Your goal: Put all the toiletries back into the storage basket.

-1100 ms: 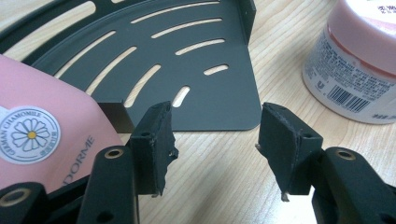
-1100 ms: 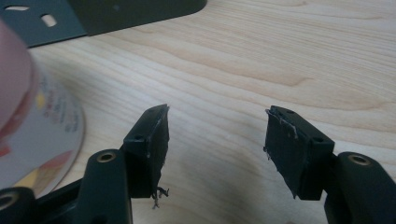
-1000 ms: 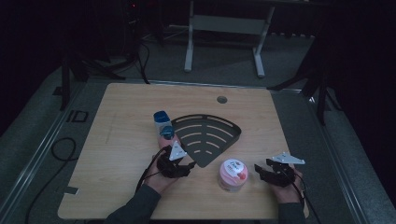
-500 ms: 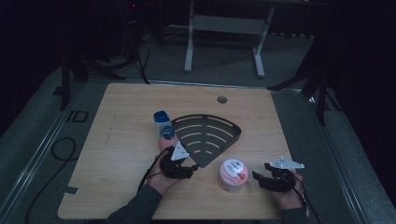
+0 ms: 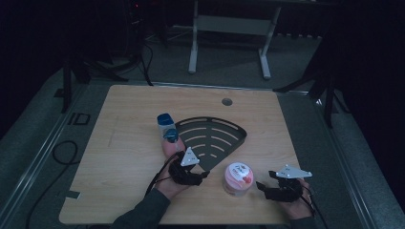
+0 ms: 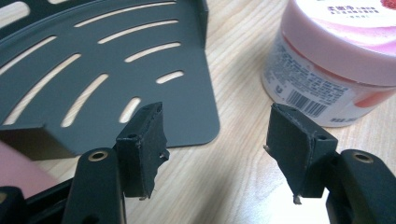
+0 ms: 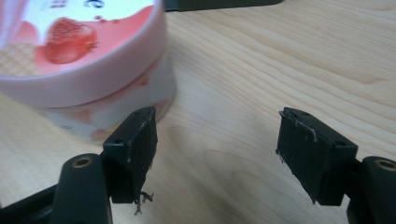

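A pink tub (image 5: pixel 238 177) with a strawberry-printed lid stands near the table's front edge. My left gripper (image 5: pixel 203 175) lies just left of it, open, pointing right. In the left gripper view its jaws (image 6: pixel 217 144) are spread over bare wood, with the tub (image 6: pixel 336 60) ahead to the right and the dark slotted tray (image 6: pixel 93 79) ahead to the left. My right gripper (image 5: pixel 261 187) sits right of the tub, open, pointing left. In the right gripper view it (image 7: pixel 215 144) is empty, its left fingertip (image 7: pixel 135 144) close beside the tub (image 7: pixel 84 60).
The fan-shaped dark tray (image 5: pixel 210 136) lies mid-table behind the tub. A small blue-capped bottle (image 5: pixel 165 126) rests against its left edge. A round hole (image 5: pixel 227 101) marks the table's far side. A desk frame (image 5: pixel 229 28) stands on the floor beyond.
My right gripper has shifted slightly towards the person and turned towards the tub. The left gripper has hardly moved.
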Motion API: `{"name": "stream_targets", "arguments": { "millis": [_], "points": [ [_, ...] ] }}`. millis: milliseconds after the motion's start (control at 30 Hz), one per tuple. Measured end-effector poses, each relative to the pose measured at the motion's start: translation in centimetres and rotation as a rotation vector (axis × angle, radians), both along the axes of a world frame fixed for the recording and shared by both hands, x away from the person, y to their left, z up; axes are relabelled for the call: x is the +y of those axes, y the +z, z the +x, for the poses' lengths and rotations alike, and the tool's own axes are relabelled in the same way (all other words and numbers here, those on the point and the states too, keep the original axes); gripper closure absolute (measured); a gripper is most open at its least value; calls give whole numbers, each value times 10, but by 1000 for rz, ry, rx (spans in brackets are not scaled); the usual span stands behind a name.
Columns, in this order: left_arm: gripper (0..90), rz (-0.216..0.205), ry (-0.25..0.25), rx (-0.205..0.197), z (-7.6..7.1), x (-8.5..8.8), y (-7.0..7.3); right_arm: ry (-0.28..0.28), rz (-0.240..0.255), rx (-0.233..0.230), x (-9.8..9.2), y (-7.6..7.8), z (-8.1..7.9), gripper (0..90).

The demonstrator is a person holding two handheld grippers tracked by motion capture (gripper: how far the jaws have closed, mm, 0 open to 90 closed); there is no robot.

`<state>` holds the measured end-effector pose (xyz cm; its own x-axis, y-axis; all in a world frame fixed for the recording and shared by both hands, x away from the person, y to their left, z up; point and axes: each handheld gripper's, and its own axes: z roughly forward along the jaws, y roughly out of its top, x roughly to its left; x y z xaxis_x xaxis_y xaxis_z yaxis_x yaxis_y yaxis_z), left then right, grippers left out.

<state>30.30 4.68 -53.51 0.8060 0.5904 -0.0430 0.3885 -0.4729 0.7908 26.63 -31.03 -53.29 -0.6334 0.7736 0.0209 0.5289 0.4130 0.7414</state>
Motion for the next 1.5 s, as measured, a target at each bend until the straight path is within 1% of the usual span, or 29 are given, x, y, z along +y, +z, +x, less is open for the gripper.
{"name": "stream_targets", "arguments": {
  "millis": [67,100,267,367,400,433,533,567,700,733,767,833,867,900,933,1067,1267,1367,1500],
  "points": [
    [369,0,0,0,0,0,0,4,2,3,1,0,-1,283],
    [369,-2,-4,6,0,-2,-1,25,10,0,2,1,-2,285],
    [360,-12,-28,17,0,-5,-2,80,27,5,6,2,-5,315],
    [352,-12,-47,24,0,-7,-3,105,31,8,9,2,-6,317],
    [352,-12,-47,24,0,-7,-3,105,31,8,9,2,-6,317],
    [352,-17,-50,29,0,-9,-3,111,22,-1,10,2,-7,291],
    [347,-14,-56,29,0,-10,-4,136,0,-3,14,2,-8,252],
    [346,-16,-65,35,0,-12,-4,140,0,-2,15,2,-9,245],
    [339,-16,-75,33,-1,-15,-5,146,3,2,16,1,-9,238],
    [339,-20,-93,32,-2,-17,-5,150,3,2,16,1,-9,236],
    [336,-19,-102,30,-2,-18,-5,167,16,6,17,1,-9,231],
    [336,-22,-117,30,-3,-21,-5,173,19,7,17,1,-9,230],
    [336,-22,-117,30,-3,-21,-5,173,19,7,17,1,-9,230],
    [336,-23,-139,27,-4,-24,-5,178,20,6,18,1,-9,230],
    [337,-22,-148,26,-5,-26,-5,195,22,6,20,2,-10,230],
    [332,-28,-186,27,-6,-32,-6,226,32,5,25,2,-10,228],
    [316,-25,-227,28,-6,-41,-6,262,28,1,31,2,-8,223],
    [281,-20,-243,31,-5,-44,-8,275,26,3,34,2,-7,221],
    [273,-32,-266,26,-6,-46,-8,288,17,0,38,3,-6,204]
  ]
}}
